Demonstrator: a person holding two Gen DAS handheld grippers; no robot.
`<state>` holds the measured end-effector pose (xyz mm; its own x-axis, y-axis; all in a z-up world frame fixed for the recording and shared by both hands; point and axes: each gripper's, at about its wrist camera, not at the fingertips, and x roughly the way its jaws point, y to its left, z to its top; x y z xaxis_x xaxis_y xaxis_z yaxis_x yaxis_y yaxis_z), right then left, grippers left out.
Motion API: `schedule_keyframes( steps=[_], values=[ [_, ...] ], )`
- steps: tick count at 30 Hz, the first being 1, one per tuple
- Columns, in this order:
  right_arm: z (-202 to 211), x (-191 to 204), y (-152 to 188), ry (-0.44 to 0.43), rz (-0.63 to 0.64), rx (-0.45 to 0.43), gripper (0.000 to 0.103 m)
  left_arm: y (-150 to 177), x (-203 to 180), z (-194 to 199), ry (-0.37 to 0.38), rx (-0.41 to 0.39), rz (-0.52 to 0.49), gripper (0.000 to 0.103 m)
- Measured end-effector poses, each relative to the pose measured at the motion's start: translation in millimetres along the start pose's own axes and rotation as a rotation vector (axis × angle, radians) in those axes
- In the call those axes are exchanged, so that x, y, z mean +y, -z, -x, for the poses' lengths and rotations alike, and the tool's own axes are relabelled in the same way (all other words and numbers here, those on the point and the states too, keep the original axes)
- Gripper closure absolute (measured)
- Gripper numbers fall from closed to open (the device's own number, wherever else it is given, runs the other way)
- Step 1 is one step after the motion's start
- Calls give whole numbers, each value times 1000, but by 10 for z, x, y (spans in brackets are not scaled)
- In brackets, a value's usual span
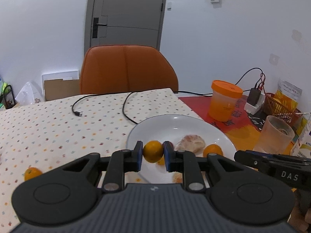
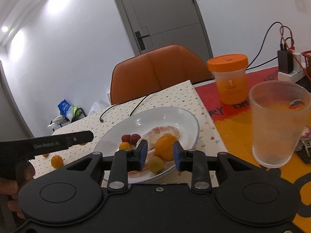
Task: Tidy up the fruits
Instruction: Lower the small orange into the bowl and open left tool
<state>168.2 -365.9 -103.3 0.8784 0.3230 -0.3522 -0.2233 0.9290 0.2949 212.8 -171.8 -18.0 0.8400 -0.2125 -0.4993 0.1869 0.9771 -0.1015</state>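
Left wrist view: small round orange fruit [image 1: 153,151] pinched between the blue pads of the left gripper [image 1: 153,154], held above the near rim of the white ceramic plate [image 1: 175,124]. Plate already carries a peeled pale citrus piece [image 1: 189,145] at about 3 o'clock of the held fruit, and another orange fruit [image 1: 212,150] further along the same way. One more small orange fruit [image 1: 32,173] lies loose on the dotted white tablecloth [image 1: 58,120], at about 8 o'clock, well apart from the plate.

Right wrist view: right gripper [image 2: 160,153] has its fingers spread apart; a larger orange fruit [image 2: 164,149] shows in the gap, but no pad visibly touches it, so it reads as lying on the plate. Dark red cherries [image 2: 131,138] and a yellowish fruit [image 2: 155,164] also on the plate.

Step judged: placing the held fruit. Next move calls for lowering over a bare patch, releasing gently so it does not roll, then fetching the loose one.
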Motion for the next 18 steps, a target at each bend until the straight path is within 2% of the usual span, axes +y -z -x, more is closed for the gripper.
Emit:
schedule_keyframes(
  steps=[9,18],
  values=[
    [12,-64,-5,-2,-22,-5,73,0,-103,-84,-16,4,-22,78],
    [-79,102,12,-35,-15,9,73,20,131,41,-62,32,16,75]
  ],
)
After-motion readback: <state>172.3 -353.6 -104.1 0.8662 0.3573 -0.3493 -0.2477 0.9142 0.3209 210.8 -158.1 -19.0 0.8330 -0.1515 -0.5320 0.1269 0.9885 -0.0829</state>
